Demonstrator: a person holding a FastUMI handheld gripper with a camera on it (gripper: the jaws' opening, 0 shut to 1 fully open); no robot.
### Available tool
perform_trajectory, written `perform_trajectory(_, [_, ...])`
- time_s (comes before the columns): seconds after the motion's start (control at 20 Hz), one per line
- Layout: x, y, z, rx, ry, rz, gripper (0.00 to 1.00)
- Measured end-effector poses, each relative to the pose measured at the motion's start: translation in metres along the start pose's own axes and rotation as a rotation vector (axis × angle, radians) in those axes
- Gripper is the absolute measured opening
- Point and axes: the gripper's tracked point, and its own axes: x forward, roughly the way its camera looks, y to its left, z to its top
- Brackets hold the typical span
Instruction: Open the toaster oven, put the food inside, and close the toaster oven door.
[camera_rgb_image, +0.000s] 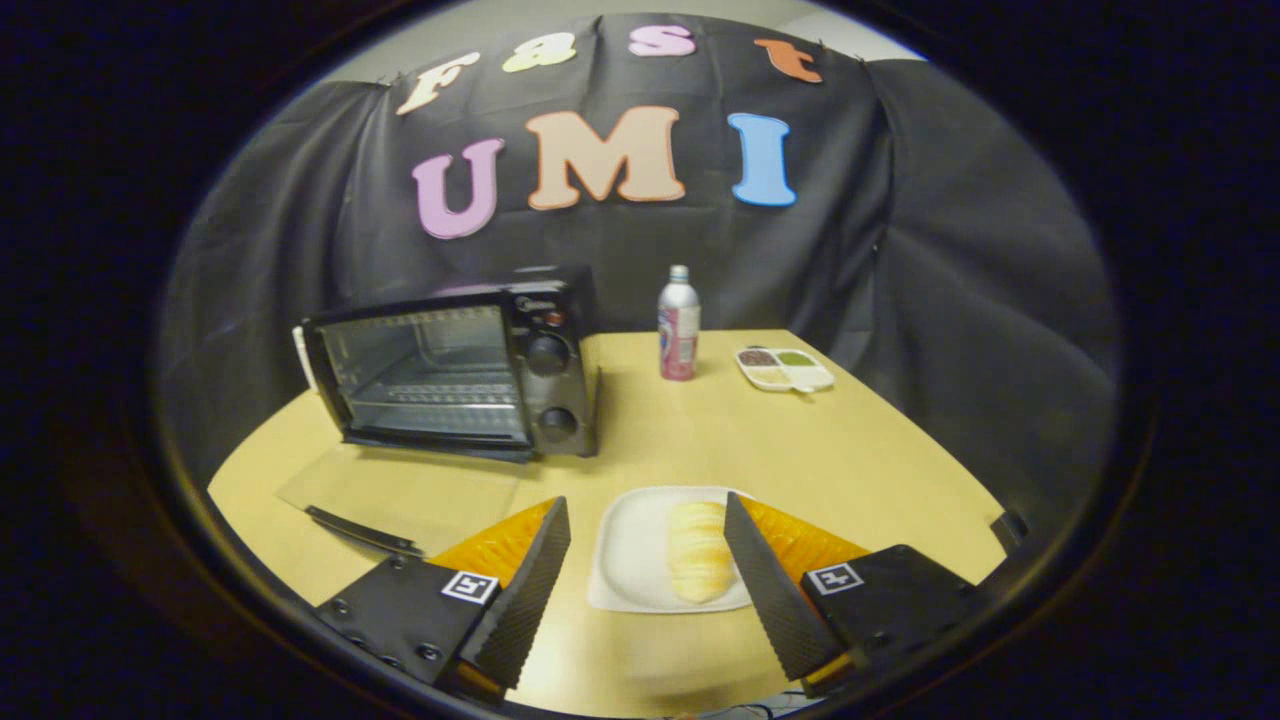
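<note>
Inspector: Report on black toaster oven with glass front (450, 370).

Assessor: Stands at far left of tan wooden table (800, 450), cavity and wire rack exposed. Glass door (400, 490) folded down flat onto tabletop, black bar handle (362, 532) nearest to gripper. Judged: opening step done, loading path clear.

Inspector: Confirm location of food.

Assessor: Pale golden bread roll (697, 550), resting lengthwise on white square plate (630, 560). Plate set near table's front edge, right of lowered door, well apart from oven mouth. Placed there, presumably, for direct reach from operator's side.

Inspector: State condition of gripper (645, 505).

Assessor: Fingers spread wide, holding nothing. Poised over plate, roll lying between them and closer to right finger. No contact with roll apparent. Spread likely kept for straddling roll across its narrow width.

Inspector: List other items.

Assessor: Silver bottle with pink label (678, 325), upright at back of table, right of oven. White divided dish of grains (812, 381) further right. Both well clear of route from plate to oven.

Inspector: Give stage and risk.

Assessor: Judged at pick-up stage: food not yet gripped, door not yet shut. Soft roll, liable to crush under hard squeeze. Off-centre position, liable to push roll sideways on closing. Low door panel to be cleared during transfer.
</note>
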Motion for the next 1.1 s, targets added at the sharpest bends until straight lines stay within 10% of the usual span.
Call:
perform_trajectory(0.55, [0.046, -0.027, -0.062, -0.04, 0.185, -0.072, 0.93])
perform_trajectory(1.1, [0.048, -0.017, -0.066, 0.075, 0.214, -0.034, 0.49])
